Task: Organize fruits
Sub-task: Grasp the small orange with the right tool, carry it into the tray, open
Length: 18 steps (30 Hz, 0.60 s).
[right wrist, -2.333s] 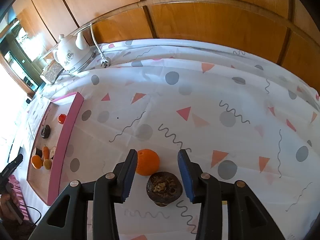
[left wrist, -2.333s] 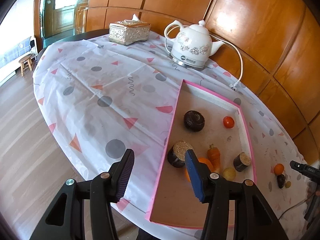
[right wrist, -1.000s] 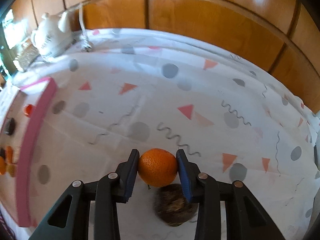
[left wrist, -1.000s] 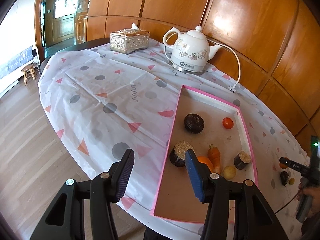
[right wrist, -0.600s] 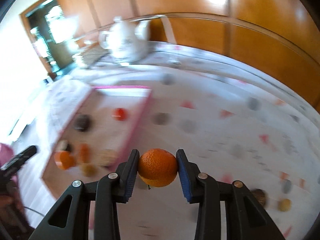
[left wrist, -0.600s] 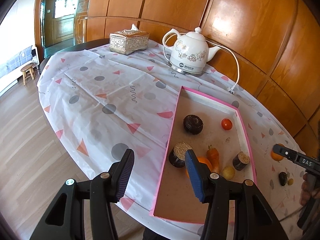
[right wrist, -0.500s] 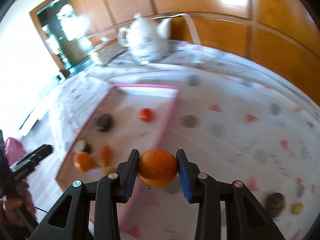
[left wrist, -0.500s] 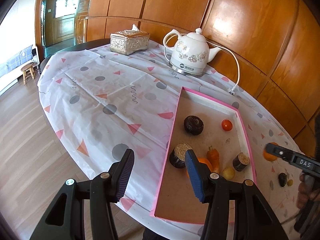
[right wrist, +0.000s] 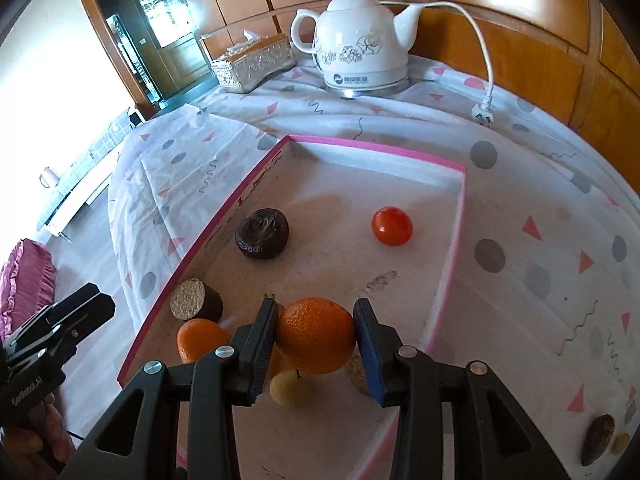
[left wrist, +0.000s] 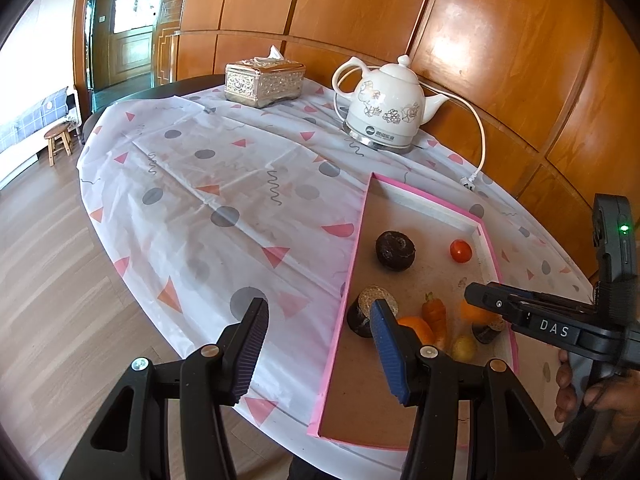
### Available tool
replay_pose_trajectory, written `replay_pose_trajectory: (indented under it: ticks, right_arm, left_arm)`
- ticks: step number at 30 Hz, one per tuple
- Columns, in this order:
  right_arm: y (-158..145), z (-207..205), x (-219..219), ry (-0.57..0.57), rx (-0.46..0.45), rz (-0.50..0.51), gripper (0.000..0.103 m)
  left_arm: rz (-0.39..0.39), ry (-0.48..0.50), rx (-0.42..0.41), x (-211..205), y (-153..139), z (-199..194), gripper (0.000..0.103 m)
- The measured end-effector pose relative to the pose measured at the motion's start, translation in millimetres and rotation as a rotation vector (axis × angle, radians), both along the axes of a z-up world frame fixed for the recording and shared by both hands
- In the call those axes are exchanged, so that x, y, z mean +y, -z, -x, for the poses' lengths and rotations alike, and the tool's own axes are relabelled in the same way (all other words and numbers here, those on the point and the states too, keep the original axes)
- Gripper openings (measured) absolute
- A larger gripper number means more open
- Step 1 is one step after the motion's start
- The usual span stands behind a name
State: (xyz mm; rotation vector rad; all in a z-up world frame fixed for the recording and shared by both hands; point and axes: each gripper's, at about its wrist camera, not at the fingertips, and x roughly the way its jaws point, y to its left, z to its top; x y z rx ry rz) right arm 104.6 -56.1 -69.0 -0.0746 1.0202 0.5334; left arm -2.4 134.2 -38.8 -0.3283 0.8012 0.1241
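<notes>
My right gripper (right wrist: 315, 340) is shut on an orange (right wrist: 316, 334) and holds it above the near part of the pink-rimmed tray (right wrist: 376, 147). In the tray lie a second orange (right wrist: 200, 338), a red tomato (right wrist: 391, 226), a dark round fruit (right wrist: 262, 233), a cut dark piece (right wrist: 196, 301) and a small yellow fruit (right wrist: 289, 389). My left gripper (left wrist: 316, 348) is open and empty over the tray's left rim (left wrist: 347, 280). The right gripper (left wrist: 520, 312) shows there over the tray's right side.
A white kettle (left wrist: 384, 110) with a loose cord and a silver tissue box (left wrist: 264, 82) stand at the table's far side. A dark fruit (right wrist: 598, 434) and a small yellow one (right wrist: 620, 442) lie on the cloth right of the tray.
My right gripper closed on the orange, lifted it off the cloth and carried it left over the tray. The left gripper stayed nearly still and open.
</notes>
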Motion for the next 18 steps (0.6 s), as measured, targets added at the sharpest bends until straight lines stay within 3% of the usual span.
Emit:
replay_pose_trajectory:
  ticks: [9,18]
  right_arm:
    - [-2.9,7.8,-8.5,0.015,-0.024,-0.002,0.041]
    - [-18.5,27.9,-24.2,0.037,-0.104,0.033,0.042]
  left_arm:
    - [-0.014,-0.001,-0.011,-3.4,-3.6,1.9,0.053]
    - [-0.036,0.015,-0.03,-11.4,-11.1,3.7,0.053]
